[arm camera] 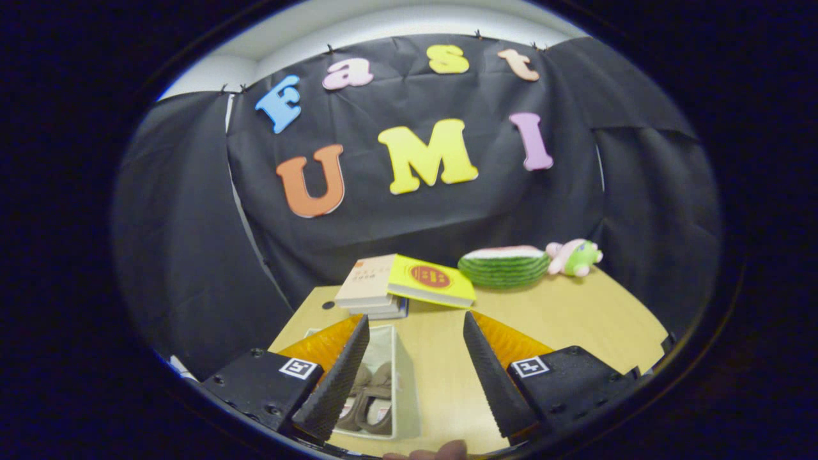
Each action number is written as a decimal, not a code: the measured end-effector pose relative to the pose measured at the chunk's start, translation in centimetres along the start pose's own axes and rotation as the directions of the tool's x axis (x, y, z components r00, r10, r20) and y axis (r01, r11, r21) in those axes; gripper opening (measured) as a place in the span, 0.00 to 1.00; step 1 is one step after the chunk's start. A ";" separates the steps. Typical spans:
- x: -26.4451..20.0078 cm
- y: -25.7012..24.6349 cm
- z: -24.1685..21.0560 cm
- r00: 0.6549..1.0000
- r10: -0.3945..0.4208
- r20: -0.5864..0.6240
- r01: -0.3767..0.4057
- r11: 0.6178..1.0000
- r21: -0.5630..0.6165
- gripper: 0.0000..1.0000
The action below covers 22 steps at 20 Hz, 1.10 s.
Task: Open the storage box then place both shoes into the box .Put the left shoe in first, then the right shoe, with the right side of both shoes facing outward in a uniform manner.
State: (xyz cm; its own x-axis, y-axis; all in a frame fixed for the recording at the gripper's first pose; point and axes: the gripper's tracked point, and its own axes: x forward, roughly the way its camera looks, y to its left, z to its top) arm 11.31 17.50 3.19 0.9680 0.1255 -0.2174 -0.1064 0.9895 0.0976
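Observation:
My gripper [415, 329] is open, its two fingers wide apart with nothing between them, held above the wooden table [575, 319]. Below the left finger [342, 377] stands the clear storage box [402, 377], open at the top. Inside it lie brown shoes [370, 399], partly hidden behind that finger; I cannot tell how they face. The box's right wall shows between the fingers.
Beyond the fingers a yellow book [431, 281] leans on a stack of books [367, 291]. Further right lie a watermelon-slice plush [505, 265] and a pink-and-green plush toy [575, 257]. A fingertip [441, 452] shows below the fingers at the table's near edge.

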 end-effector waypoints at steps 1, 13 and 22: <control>-1.3 -1.1 1.5 0.997 -0.023 0.076 0.026 0.999 -0.044 1.00; -14.1 -7.0 -0.3 0.963 -0.050 0.267 0.068 0.996 -0.057 1.00; -19.3 -6.8 0.2 0.957 -0.003 0.292 0.042 0.991 -0.127 1.00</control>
State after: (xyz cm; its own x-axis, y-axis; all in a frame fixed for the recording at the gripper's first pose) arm -6.64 8.37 6.89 0.9925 0.0961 0.0750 -0.0937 0.9950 -0.0354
